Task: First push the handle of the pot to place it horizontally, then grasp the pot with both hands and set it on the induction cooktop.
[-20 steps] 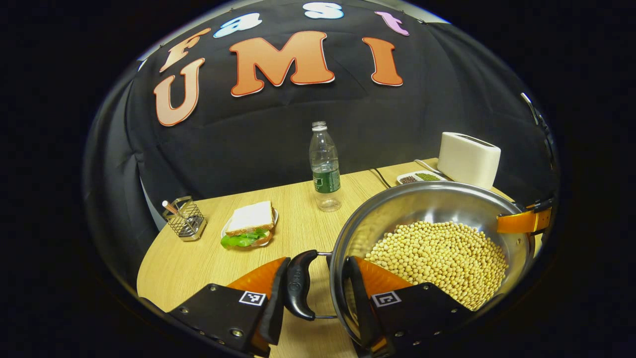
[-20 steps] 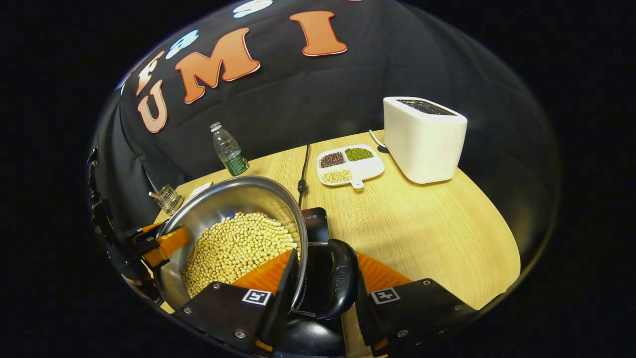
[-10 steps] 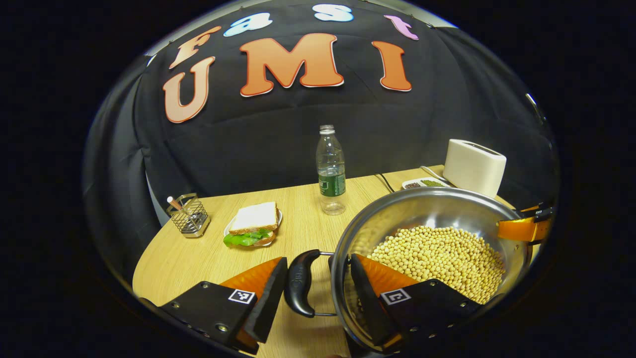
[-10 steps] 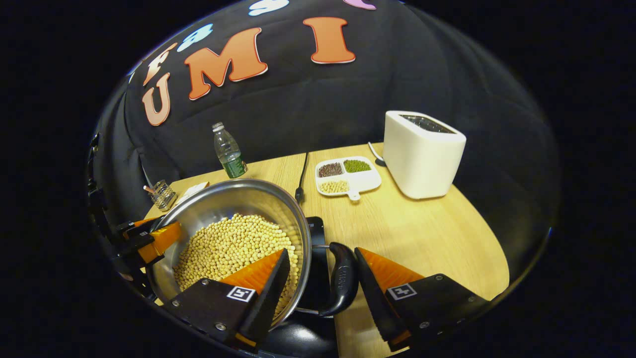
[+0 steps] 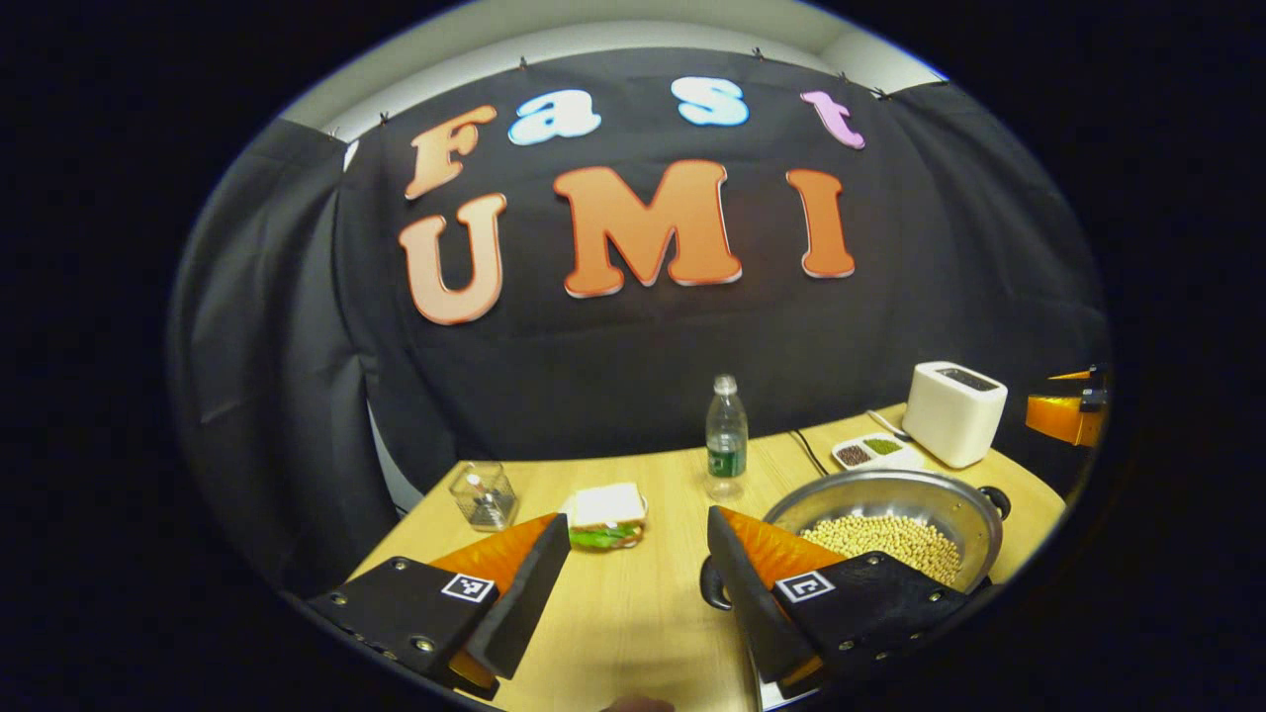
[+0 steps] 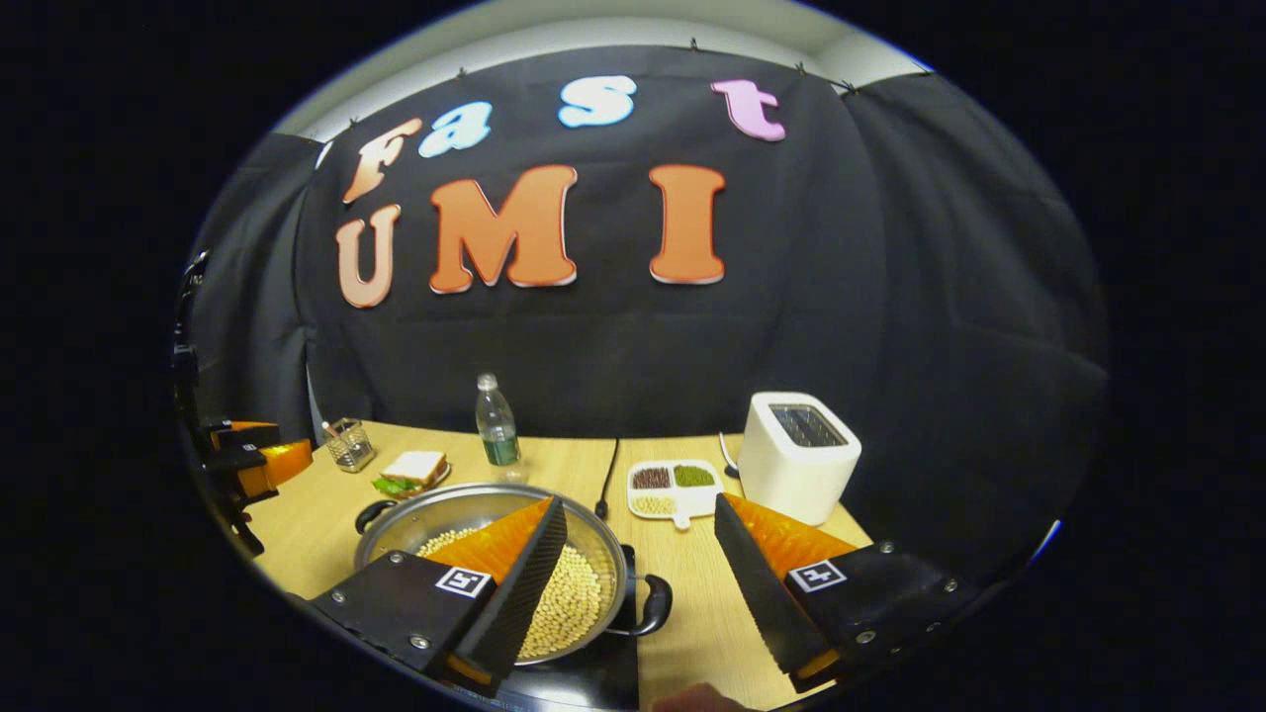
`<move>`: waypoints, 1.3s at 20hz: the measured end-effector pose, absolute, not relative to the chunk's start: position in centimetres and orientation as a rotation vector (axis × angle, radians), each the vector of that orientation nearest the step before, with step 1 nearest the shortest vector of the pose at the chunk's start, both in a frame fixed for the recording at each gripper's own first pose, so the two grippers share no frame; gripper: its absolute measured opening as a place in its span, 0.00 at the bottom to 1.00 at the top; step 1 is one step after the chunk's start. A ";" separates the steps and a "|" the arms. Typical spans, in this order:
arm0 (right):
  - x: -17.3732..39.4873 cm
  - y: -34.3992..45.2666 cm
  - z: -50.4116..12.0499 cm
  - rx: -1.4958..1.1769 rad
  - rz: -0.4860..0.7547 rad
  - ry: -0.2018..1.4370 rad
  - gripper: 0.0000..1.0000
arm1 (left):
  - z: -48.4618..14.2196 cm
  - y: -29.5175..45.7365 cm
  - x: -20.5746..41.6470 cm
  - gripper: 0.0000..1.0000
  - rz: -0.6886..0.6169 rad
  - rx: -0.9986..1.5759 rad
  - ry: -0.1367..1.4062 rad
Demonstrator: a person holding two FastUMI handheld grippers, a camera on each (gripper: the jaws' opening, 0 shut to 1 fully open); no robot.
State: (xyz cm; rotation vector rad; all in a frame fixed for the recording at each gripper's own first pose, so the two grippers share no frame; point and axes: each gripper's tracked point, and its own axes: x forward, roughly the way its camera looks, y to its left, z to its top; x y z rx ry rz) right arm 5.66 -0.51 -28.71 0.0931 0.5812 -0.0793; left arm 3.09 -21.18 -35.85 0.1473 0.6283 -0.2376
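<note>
The pot [image 6: 495, 554], a steel pan heaped with pale soybeans [image 6: 574, 603], sat on the black induction cooktop [image 6: 584, 677] at the near edge of the wooden table [image 6: 890, 514]. In the right gripper view its two black loop handles lay level, one at the far left of the rim [image 6: 374, 514] and one at the near right [image 6: 651, 605], so the line through them ran left to right, slanting toward the near side. In the left gripper view the pot [image 5: 890, 499] showed to the right, with one handle [image 5: 708, 585] beside the fingers and the other at the far rim [image 5: 997, 499].

Any writing on the handles or the cooktop was too small to make out.

The left gripper [image 5: 638, 583] hung above the table left of the pot, jaws apart and holding nothing. The right gripper [image 6: 638, 574] hung over the pot's right handle, jaws likewise apart and empty. Each gripper also appeared at the edge of the other's view [image 5: 1063, 415] [image 6: 247, 465].

Farther back stood a clear water bottle [image 6: 497, 430] with a green label, a sandwich on a plate [image 6: 410, 473], a wire holder [image 6: 348, 445], a divided white dish of beans [image 6: 668, 487], a white toaster [image 6: 796, 455], and a black cable [image 6: 605, 480] running to the cooktop.
</note>
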 end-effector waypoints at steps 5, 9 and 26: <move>5.8 0.7 -20.0 0.026 -0.043 0.418 0.94 | -23.5 -16.2 4.4 0.87 -0.178 0.085 0.439; 4.9 1.0 -13.5 -0.027 -0.017 0.307 0.98 | -16.5 -10.6 5.0 0.89 -0.109 0.062 0.338; 3.6 -1.9 1.2 -0.044 0.005 0.059 0.95 | -2.2 -0.4 3.2 0.86 0.044 0.023 0.133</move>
